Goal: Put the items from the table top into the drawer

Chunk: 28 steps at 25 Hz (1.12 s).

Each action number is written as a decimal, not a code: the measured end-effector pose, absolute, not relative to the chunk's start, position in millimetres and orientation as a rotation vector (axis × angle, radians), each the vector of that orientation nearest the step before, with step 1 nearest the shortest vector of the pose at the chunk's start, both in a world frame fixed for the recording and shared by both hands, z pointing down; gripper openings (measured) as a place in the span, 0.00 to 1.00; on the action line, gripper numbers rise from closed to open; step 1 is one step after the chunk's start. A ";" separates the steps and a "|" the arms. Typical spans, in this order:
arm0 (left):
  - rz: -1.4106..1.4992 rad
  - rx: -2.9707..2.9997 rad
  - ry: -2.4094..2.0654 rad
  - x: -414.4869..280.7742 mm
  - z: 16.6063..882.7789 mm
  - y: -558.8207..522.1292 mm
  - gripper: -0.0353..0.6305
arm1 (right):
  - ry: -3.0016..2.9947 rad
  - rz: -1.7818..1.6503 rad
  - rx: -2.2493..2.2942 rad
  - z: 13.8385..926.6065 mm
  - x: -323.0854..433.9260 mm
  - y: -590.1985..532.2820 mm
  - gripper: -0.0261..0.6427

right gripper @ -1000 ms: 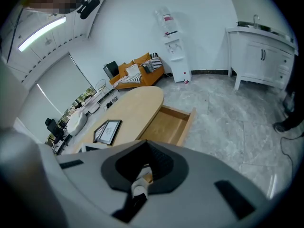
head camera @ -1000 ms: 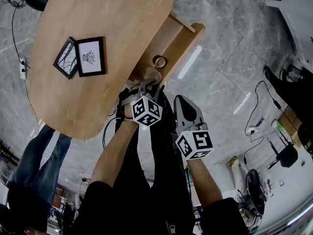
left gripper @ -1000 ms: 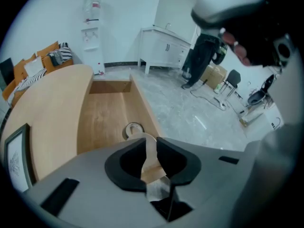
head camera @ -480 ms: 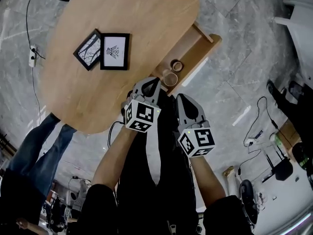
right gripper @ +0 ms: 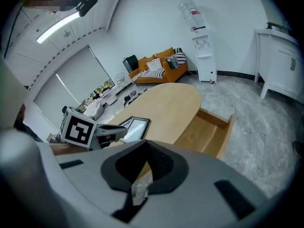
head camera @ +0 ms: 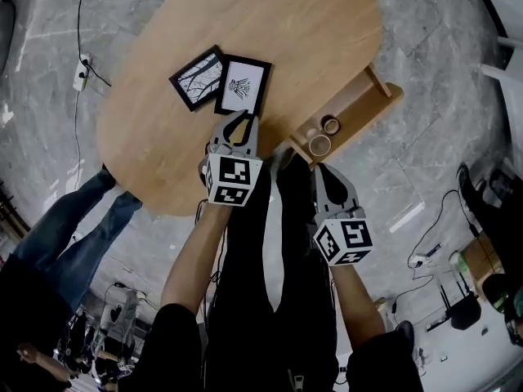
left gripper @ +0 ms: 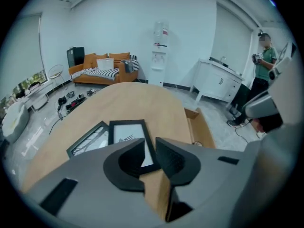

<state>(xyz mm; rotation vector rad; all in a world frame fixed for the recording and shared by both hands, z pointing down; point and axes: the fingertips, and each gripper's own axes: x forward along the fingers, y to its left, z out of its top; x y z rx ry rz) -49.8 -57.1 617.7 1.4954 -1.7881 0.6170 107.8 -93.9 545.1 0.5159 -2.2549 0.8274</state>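
The head view shows two tape rolls (head camera: pixel 331 125) in the open drawer (head camera: pixel 389 98) that juts from the table's (head camera: pixel 310 31) right edge. The right gripper view shows only the drawer's bare far part. The left gripper (head camera: pixel 239 119) hangs over the table, its jaws just opened a crack with nothing between them. Its tips point at the near edge of the white-matted frame (head camera: pixel 243 85), which lies beside a darker frame (head camera: pixel 197 77). The right gripper (head camera: pixel 324 170) is off the table's edge near the drawer, clenched and empty.
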 end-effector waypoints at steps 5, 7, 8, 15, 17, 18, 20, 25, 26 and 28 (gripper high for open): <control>0.623 1.333 -1.873 -95.8 630.5 -36.4 0.29 | -2.251 0.814 0.489 545.9 95.5 -87.2 0.05; 0.624 1.280 -1.883 -109.6 639.4 -29.8 0.30 | -2.247 0.808 0.484 546.9 92.9 -85.9 0.05; 0.622 1.256 -1.881 -115.2 645.1 -27.1 0.30 | -2.244 0.806 0.483 547.7 92.1 -85.7 0.05; 0.630 1.201 -1.821 -129.8 680.4 -17.9 0.30 | -2.227 0.797 0.487 551.8 89.2 -83.6 0.05; 0.616 1.215 -1.801 -127.7 685.5 -17.8 0.30 | -2.224 0.798 0.491 552.5 89.5 -82.5 0.05; 0.603 1.222 -1.797 -127.3 686.3 -18.3 0.29 | -2.222 0.799 0.493 553.0 89.6 -81.8 0.05; 0.578 1.229 -1.796 -128.4 684.0 -20.2 0.25 | -2.221 0.800 0.494 553.4 89.5 -80.7 0.05; 0.521 1.237 -1.797 -133.1 680.0 -21.9 0.18 | -2.220 0.801 0.499 552.7 90.8 -78.9 0.05; 0.519 1.242 -1.797 -134.0 679.9 -22.0 0.17 | -2.219 0.801 0.500 553.1 90.9 -78.9 0.05; 0.524 1.257 -1.796 -134.8 680.1 -22.5 0.17 | -2.218 0.804 0.504 554.1 91.2 -79.0 0.05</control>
